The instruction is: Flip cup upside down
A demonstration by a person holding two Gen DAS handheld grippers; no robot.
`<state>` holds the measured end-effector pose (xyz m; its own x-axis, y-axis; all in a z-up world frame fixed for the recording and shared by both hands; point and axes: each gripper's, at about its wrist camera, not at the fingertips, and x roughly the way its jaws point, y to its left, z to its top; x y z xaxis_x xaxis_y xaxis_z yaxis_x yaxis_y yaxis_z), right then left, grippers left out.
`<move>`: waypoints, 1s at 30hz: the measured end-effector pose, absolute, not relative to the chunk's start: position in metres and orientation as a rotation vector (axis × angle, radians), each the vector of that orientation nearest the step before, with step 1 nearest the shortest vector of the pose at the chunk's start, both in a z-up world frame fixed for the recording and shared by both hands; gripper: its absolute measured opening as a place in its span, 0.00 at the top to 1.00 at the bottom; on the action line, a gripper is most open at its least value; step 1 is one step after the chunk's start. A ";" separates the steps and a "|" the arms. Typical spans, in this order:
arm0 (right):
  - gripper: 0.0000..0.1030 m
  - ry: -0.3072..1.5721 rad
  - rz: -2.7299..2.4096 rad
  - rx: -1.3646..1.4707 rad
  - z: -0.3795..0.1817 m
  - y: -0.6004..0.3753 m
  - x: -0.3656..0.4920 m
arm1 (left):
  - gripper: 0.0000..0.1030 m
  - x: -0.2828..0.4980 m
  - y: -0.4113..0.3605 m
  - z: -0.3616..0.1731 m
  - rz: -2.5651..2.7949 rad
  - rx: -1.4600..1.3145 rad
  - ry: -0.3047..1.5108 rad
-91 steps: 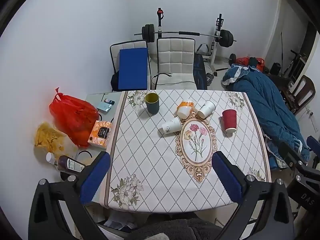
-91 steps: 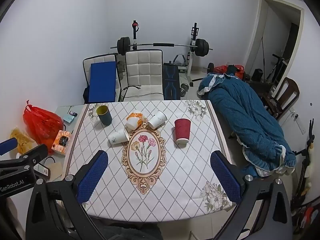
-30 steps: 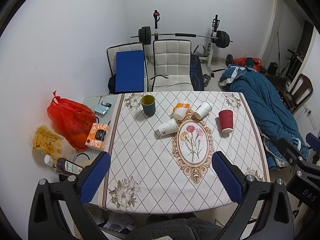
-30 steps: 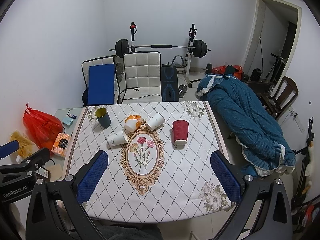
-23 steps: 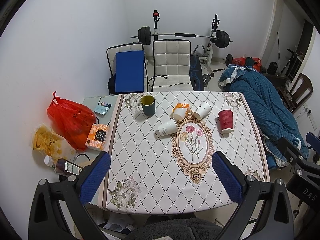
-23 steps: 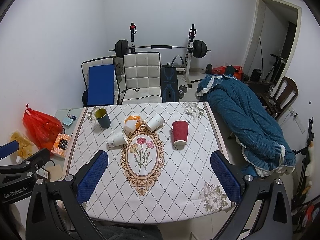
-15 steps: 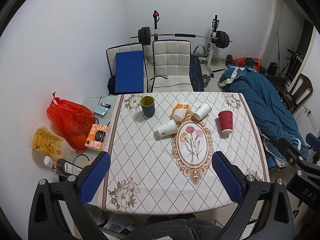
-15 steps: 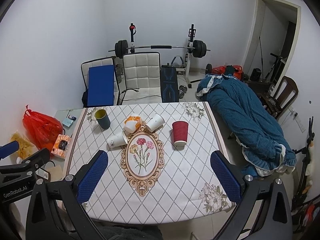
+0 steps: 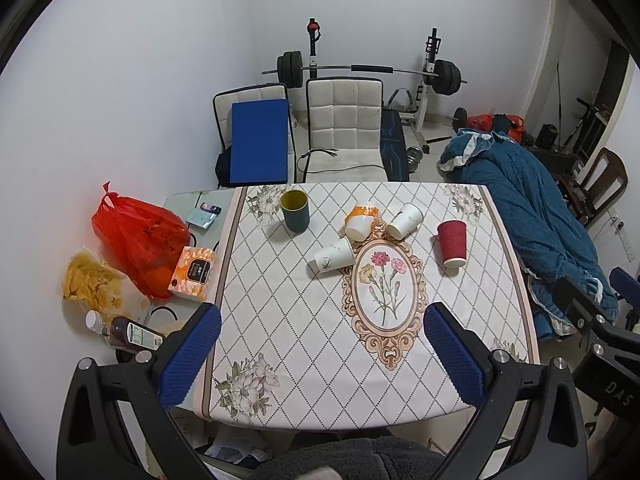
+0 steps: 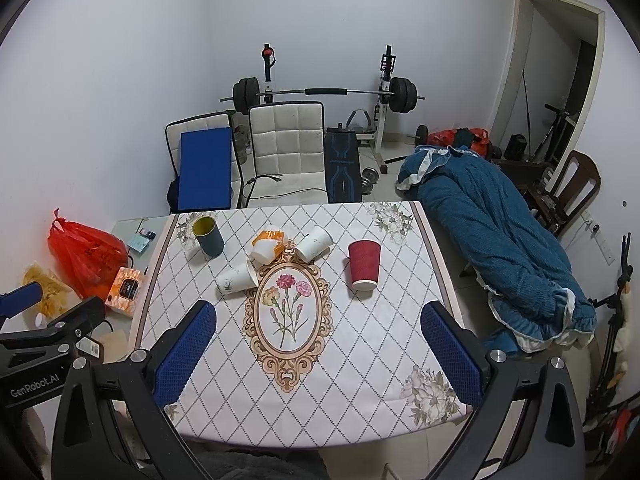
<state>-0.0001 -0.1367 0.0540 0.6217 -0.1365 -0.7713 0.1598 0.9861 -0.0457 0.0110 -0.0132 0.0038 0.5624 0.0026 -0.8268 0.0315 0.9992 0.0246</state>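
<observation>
Your left gripper (image 9: pixel 320 344) and right gripper (image 10: pixel 318 340) hang released and empty above the near bench (image 9: pixel 280 320) edge, well apart from the upright dark green yellow-lined cup (image 9: pixel 295 211) at the far left, so flipping looks entirely undone.

My left wrist camera looks down and forward over the near edge of the table (image 9: pixel 400 400) from well above, facing the barbell rack (image 9: pixel 360 70) at the far wall. My right wrist camera faces the same way from just to the right (equally high), and both share the whole tablecloth, its cups, the white chairs (image 10: pixel 286 140) and the blue blanket (image 10: pixel 500 232).
</observation>
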 end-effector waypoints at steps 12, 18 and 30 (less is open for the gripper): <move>0.00 1.048 -0.149 0.019 -0.036 -0.155 0.031 | 0.00 0.042 -0.020 -0.076 0.073 0.041 1.110; 0.00 1.216 -0.141 0.016 -0.122 -0.176 0.047 | 0.00 0.053 -0.028 -0.123 0.114 0.042 1.208; 0.00 1.476 -0.104 0.015 -0.253 -0.196 0.072 | 0.00 0.091 -0.025 -0.206 0.156 0.052 1.367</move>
<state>0.0718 -0.1959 -0.2532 0.0915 -0.0608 -0.9939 0.0793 0.9954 -0.0536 0.0909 -0.0255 -0.2063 0.1940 0.1415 -0.9707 -0.0810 0.9885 0.1279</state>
